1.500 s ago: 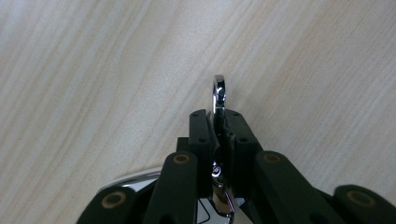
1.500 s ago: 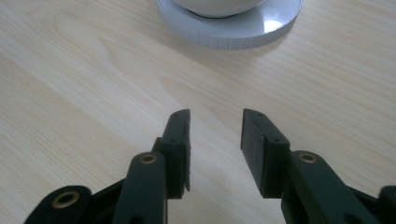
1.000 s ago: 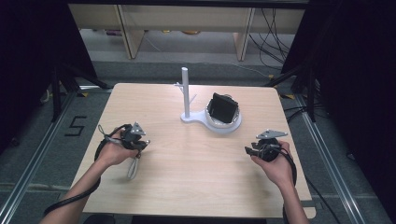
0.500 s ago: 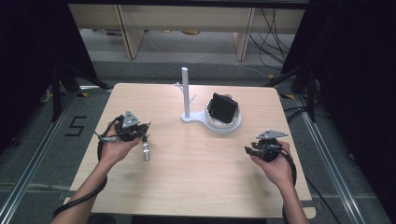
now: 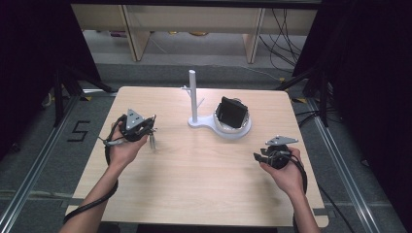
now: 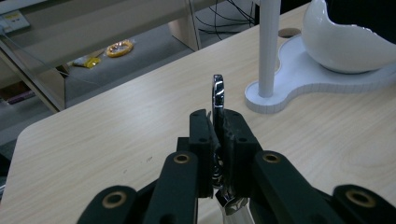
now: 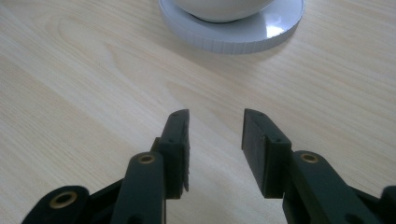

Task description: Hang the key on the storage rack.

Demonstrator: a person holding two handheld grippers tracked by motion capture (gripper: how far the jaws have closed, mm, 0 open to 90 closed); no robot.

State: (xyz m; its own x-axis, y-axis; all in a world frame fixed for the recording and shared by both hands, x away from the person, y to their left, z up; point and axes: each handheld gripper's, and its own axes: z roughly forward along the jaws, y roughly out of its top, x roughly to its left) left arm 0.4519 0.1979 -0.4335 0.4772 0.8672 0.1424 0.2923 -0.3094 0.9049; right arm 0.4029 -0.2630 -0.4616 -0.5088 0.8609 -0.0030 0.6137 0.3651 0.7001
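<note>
My left gripper (image 5: 149,132) is at the table's left, held in a hand and shut on a thin shiny metal piece (image 5: 152,141) that hangs below the jaws. In the left gripper view, that metal piece (image 6: 217,93) stands upright between the pads of my left gripper (image 6: 218,119), pointing toward the white stand's post (image 6: 268,46). My right gripper (image 5: 257,158) rests at the table's right, open, with nothing between its fingers. The right gripper view shows my right gripper (image 7: 216,121) over bare wood, facing the stand's round base (image 7: 243,35).
A white stand (image 5: 204,122) with a tall branched post (image 5: 193,94) sits at the table's back middle. Its white bowl (image 5: 233,128) holds a black object (image 5: 231,112). Shelving and cables lie on the floor beyond the table's far edge.
My left hand has moved a little away from the person and to the right, carrying the metal piece along. The right hand has stayed put.
</note>
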